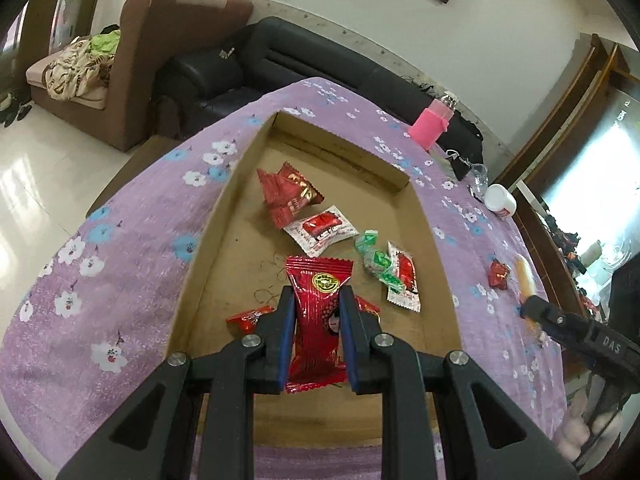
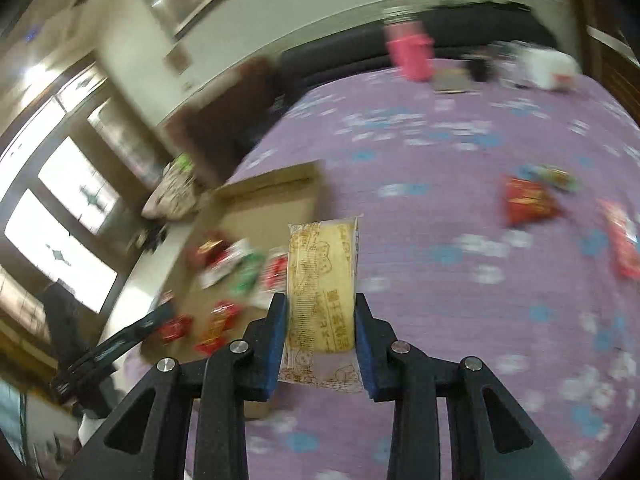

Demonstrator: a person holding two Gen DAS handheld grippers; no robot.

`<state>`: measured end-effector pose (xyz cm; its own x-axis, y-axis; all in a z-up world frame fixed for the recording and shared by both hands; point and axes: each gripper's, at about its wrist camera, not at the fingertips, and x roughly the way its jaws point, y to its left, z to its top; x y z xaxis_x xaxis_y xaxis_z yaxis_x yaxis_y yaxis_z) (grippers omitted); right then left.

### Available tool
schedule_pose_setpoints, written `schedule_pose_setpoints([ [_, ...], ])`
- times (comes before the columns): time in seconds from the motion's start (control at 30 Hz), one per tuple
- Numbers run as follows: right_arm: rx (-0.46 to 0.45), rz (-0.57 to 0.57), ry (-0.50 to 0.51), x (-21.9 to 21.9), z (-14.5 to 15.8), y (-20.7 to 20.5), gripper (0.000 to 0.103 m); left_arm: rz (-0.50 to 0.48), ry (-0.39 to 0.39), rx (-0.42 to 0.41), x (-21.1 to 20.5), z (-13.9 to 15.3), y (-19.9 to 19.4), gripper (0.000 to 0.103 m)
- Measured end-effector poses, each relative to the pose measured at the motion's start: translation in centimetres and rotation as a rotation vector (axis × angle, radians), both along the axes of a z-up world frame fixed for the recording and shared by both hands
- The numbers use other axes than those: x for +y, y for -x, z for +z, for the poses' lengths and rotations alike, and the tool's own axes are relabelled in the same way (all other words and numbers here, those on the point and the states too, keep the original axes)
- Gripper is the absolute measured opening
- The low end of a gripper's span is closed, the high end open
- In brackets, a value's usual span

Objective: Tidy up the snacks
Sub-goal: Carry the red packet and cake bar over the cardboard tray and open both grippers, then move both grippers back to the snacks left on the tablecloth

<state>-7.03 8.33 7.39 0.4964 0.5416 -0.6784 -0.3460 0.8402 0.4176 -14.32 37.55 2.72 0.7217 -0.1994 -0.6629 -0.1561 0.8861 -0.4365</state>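
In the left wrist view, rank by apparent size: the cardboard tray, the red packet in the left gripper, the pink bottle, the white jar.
1. cardboard tray
2. red packet, though nearness to the camera inflates it
3. pink bottle
4. white jar; both sit far back, so their true order is unsure.

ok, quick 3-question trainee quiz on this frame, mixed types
1. True or false: the left gripper is shut on a red packet above the cardboard box.
2. Multiple choice: what does the right gripper hold? A) a green candy B) a yellow packet C) a pink bottle
3. Short answer: name one thing lying on the purple cloth outside the box.

Key:
1. True; both pads press the packet.
2. B; the yellow packet sits between the pads.
3. A small red snack, right of the box in the left wrist view (the pink bottle or white jar also count).
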Motion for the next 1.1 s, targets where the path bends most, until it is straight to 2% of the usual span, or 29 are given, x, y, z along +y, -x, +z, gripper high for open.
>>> schedule_pose_setpoints([
  [0.2, -0.005, 0.157, 0.049, 7.5, -1.6, 1.2, 0.034, -0.011, 0.001, 0.01, 0.0, -0.3, -0.6, 0.022],
  [0.3, -0.004, 0.204, 0.091, 10.0, -2.9, 1.1, 0.035, -0.003, 0.006, -0.013, 0.2, 0.5, 0.0, 0.037],
  [0.37, -0.003, 0.222, 0.12, 10.9, -3.6, 1.1, 0.035, 0.018, 0.002, -0.035, 0.4, 1.2, 0.5, 0.052],
  [0.5, -0.034, 0.227, 0.167, 11.6, -4.4, 1.4, 0.035, 0.047, 0.006, -0.079, 1.2, 3.1, 1.4, 0.066],
  [0.53, -0.038, 0.236, 0.149, 11.5, -4.2, 1.6, 0.036, 0.053, 0.002, -0.086, 1.3, 3.4, 1.5, 0.07],
  [0.6, -0.055, 0.245, 0.119, 11.2, -3.7, 1.9, 0.048, 0.06, -0.016, -0.101, 1.2, 4.4, 1.8, 0.074],
  [0.67, -0.097, 0.237, 0.104, 10.6, -2.5, 2.6, 0.052, 0.061, -0.032, -0.108, 0.8, 5.2, 1.9, 0.08],
  [0.77, -0.145, 0.217, 0.074, 9.1, -0.9, 3.1, 0.052, 0.063, -0.038, -0.114, 0.1, 6.2, 1.9, 0.087],
  [0.9, -0.176, 0.139, 0.025, 5.3, 0.6, 3.4, 0.052, 0.031, -0.027, -0.121, -1.5, 7.4, 1.6, 0.09],
  [1.1, -0.163, -0.035, -0.006, -2.8, 0.5, 2.8, 0.054, -0.12, -0.018, -0.114, -6.8, 8.5, 0.0, 0.092],
])
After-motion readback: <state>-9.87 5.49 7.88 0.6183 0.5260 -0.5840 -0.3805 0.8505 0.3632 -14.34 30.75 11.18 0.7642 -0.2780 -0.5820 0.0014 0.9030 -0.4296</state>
